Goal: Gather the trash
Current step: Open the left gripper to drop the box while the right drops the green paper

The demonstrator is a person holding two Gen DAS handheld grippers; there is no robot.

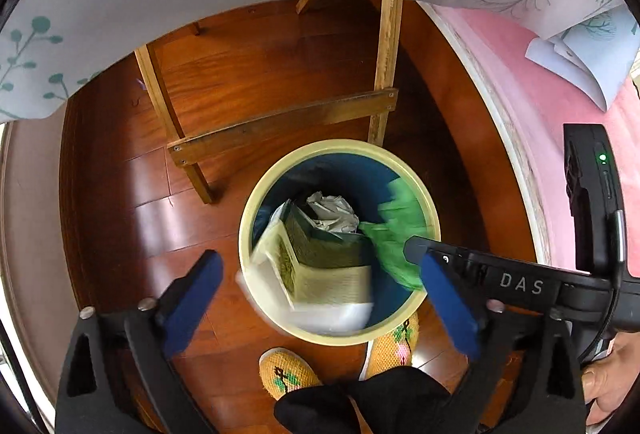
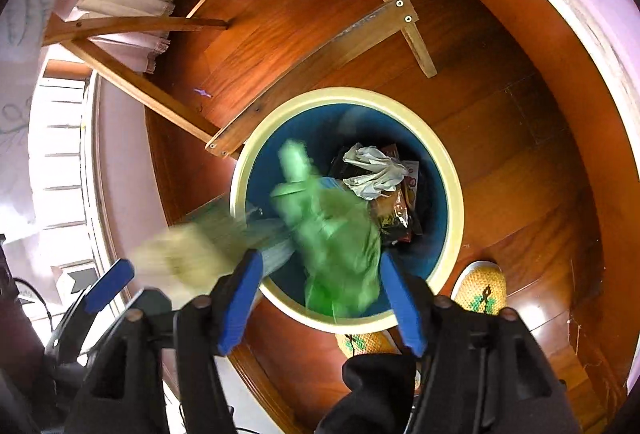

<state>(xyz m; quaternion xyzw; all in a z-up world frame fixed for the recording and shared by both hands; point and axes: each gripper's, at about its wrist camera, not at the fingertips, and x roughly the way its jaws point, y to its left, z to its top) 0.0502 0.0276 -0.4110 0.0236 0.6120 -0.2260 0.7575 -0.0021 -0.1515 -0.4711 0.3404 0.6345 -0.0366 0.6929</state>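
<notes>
Left wrist view puts our left tool [image 1: 320,294] spread wide, gripping nothing, directly above the bin [image 1: 434,222]; the carton [image 1: 320,274] drops beneath it; our right tool [image 2: 320,298], likewise spread, releases the green bag [image 2: 336,230] binward.

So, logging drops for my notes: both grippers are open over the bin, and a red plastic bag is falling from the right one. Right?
Not quite: the bag is green, not red, as the right wrist view shows. Both the left gripper and right gripper are indeed open above the bin.
</notes>
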